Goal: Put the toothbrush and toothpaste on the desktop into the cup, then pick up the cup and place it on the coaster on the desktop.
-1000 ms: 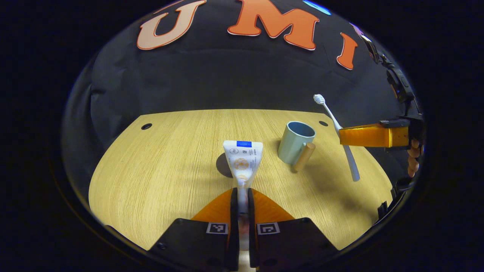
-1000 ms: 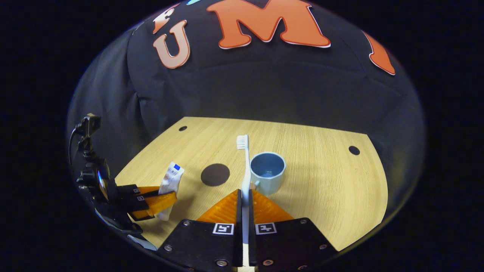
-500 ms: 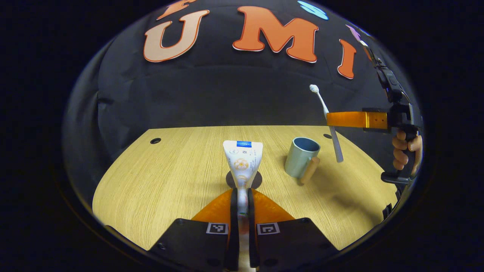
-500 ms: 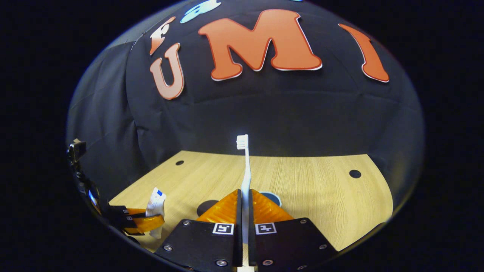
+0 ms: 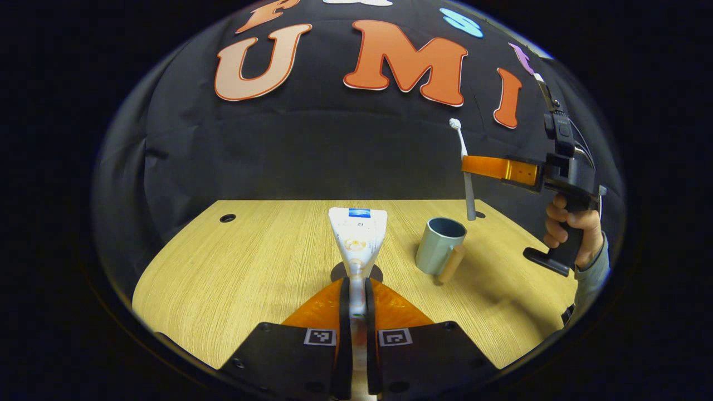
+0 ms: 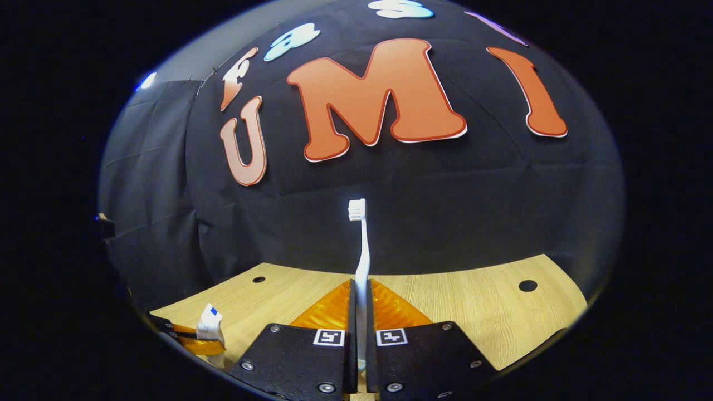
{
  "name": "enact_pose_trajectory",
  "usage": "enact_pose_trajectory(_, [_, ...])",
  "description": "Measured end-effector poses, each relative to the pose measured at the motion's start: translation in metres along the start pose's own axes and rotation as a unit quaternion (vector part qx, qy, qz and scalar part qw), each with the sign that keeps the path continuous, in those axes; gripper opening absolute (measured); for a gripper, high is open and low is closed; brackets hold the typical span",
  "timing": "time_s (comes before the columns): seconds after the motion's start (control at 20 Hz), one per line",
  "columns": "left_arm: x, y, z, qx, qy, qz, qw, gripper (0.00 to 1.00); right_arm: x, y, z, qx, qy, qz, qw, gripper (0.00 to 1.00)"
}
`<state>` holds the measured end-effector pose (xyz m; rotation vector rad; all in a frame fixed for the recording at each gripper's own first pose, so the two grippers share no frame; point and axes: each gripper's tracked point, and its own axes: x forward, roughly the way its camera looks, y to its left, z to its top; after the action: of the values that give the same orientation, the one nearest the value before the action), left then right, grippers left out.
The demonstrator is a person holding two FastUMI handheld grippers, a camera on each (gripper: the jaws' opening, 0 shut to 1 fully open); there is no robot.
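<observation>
The right tongs point(image 5: 467, 165) pinched the light, stiff toothbrush point(image 5: 463, 167) mid-handle, upright above the cup point(image 5: 440, 245) at right of frame, while the left tongs point(image 5: 356, 289) squeezed the soft toothpaste point(image 5: 356, 239) at centre, likely to buckle.

white toothpaste tube point(image 5: 356, 245) held flat end up over the dark round coaster point(image 5: 337, 273); pale blue cup point(image 5: 439, 246) with wooden handle upright on the desktop; white toothbrush point(image 5: 464, 167) near-upright, bristles up, above it

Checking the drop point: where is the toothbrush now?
Left gripper view: toothbrush held near upright in the right tool, its handle end just above the cup.
</observation>
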<state>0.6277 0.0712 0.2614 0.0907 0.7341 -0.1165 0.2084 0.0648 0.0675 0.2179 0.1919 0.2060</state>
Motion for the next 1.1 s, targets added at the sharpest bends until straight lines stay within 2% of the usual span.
enact_pose_trajectory(0.55, [-0.009, -0.001, 0.031, -0.01, -0.063, -0.003, 0.998, 0.14, 0.035, -0.003, -0.026, 0.006, -0.027, 0.011, 1.0, 0.06])
enact_pose_trajectory(1.1, [0.0, -0.006, 0.053, -0.024, -0.092, -0.008, 0.995, 0.14, 0.036, -0.024, -0.076, 0.009, 0.011, -0.009, 1.0, 0.06])
